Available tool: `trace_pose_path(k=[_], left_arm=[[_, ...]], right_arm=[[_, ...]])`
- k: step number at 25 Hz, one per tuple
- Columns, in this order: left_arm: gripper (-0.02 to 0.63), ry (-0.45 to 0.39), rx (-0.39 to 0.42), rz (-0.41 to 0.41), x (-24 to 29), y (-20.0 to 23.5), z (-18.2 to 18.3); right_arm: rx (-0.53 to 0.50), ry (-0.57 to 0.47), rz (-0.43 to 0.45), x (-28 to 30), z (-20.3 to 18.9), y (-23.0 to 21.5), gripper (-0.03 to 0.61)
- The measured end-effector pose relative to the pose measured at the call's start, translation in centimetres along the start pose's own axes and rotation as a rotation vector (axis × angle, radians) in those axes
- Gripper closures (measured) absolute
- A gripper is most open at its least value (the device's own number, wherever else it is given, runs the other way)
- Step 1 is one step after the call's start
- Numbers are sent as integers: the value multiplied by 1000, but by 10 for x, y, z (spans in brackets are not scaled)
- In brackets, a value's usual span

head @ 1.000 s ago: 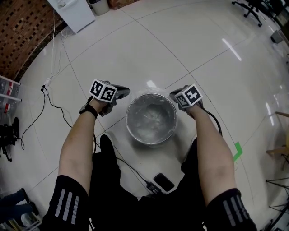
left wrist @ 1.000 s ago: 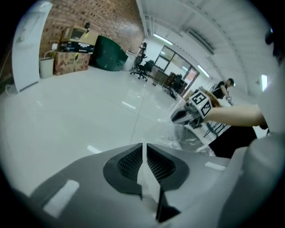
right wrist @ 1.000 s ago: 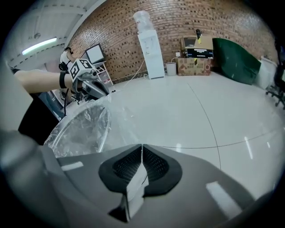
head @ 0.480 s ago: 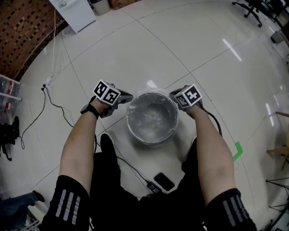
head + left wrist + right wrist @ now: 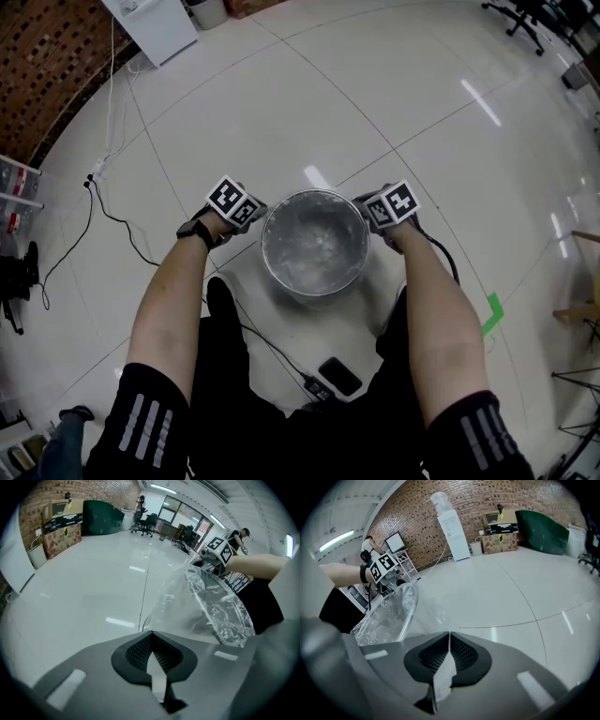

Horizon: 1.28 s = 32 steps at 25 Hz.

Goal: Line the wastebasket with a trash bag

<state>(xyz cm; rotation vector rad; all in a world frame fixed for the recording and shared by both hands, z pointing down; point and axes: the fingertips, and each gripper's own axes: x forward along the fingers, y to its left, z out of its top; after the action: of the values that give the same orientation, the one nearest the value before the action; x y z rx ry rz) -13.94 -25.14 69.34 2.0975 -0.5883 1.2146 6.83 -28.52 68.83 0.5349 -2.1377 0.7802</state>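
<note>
1. Standing upright on the floor, just ahead of the person's knees: round wastebasket, with a clear trash bag crinkled inside it and its film drawn up over the rim.
2. Left gripper: against the basket's left rim, jaws clamped together on a thin sliver of bag film.
3. Right gripper: against the right rim, jaws likewise pinched on a strip of the film.
4. Floor: large glossy white tiles with thin dark joints, and ceiling lights mirrored as bright bars.
5. Floor items: a black cable trailing across the left side, a dark flat device on a cord near the person's legs, a green tape mark to the right.
6. Brick wall: along the far left; before it stand a white water dispenser, cardboard boxes and a green draped bulk.
7. Office chairs: at the far right edge, well apart from the basket.
</note>
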Motion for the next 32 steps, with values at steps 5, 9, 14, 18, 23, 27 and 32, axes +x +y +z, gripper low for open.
trace_pose_path(k=[5, 9, 14, 18, 23, 27, 32], left_arm=[[620, 77, 48, 39, 16, 1, -10], [617, 100, 43, 42, 22, -2, -13], [518, 99, 44, 115, 7, 8, -16], [482, 69, 35, 184, -15, 15, -21], [464, 59, 44, 231, -43, 5, -35], [450, 115, 88, 235, -63, -11, -51], [442, 176, 187, 194, -65, -56, -71]], right_arm=[[30, 22, 3, 4, -10, -1, 563], [15, 18, -16, 2, -10, -3, 555], [27, -42, -54, -14, -1, -10, 465], [36, -52, -89, -33, -8, -14, 451], [-18, -67, -174, -68, -9, -10, 442], [-137, -48, -212, -99, -1, 10, 441], [-334, 85, -226, -122, -27, 46, 436]])
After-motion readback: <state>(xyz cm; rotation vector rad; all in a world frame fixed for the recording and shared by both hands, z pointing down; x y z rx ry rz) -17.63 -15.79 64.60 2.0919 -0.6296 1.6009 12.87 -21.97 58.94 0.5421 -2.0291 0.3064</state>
